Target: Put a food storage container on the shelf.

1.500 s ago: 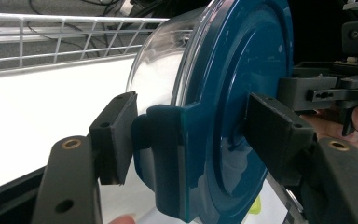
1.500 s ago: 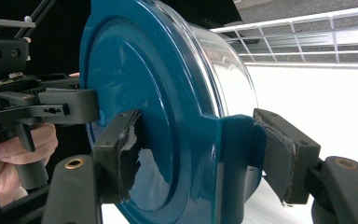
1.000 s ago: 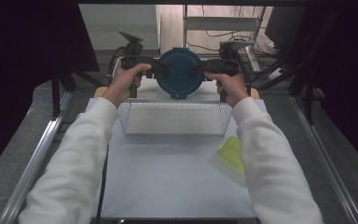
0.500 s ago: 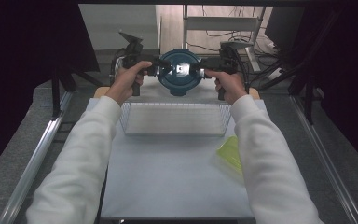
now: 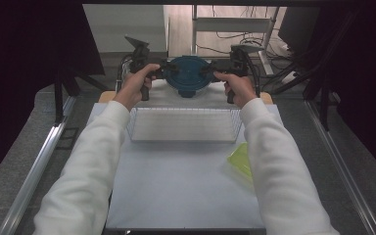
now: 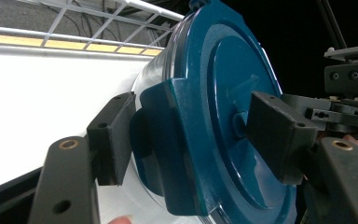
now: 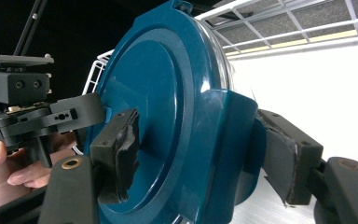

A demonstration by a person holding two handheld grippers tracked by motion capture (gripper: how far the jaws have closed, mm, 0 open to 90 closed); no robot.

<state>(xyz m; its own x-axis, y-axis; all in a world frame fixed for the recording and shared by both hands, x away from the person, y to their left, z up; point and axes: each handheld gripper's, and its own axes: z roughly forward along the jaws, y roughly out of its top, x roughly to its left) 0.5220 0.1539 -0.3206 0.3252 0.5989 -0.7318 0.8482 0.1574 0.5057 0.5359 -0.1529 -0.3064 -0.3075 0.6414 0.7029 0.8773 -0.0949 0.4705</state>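
High view: two white-sleeved arms reach forward over the white surface [image 5: 186,186], each hand gripping a claw, and between the two claws hangs a round blue lid [image 5: 190,76] with a clear container under it. It is held up at the far end of the surface, just beyond a white wire basket [image 5: 183,125] that sits between the forearms. The left claw [image 5: 169,69] comes at the lid from the left, the right claw [image 5: 208,70] from the right — they face each other across it.

Left gripper view, close up: the left claw [image 6: 200,140] pinches a blue tab on the lid's rim, one black pad [image 6: 112,137] pressed behind the tab and the other on the lid's flat top. The clear container wall shows behind the lid, with the basket's wires above it.

Right gripper view: the right claw [image 7: 205,158] does the same on the opposite tab — a worn pad [image 7: 121,149] on the lid's top face, its partner on the back of the tab. Beyond the lid, the other claw and a few fingertips are visible.

A yellow-green bag [image 5: 242,161] lies on the surface near the right forearm, well apart from the lid.
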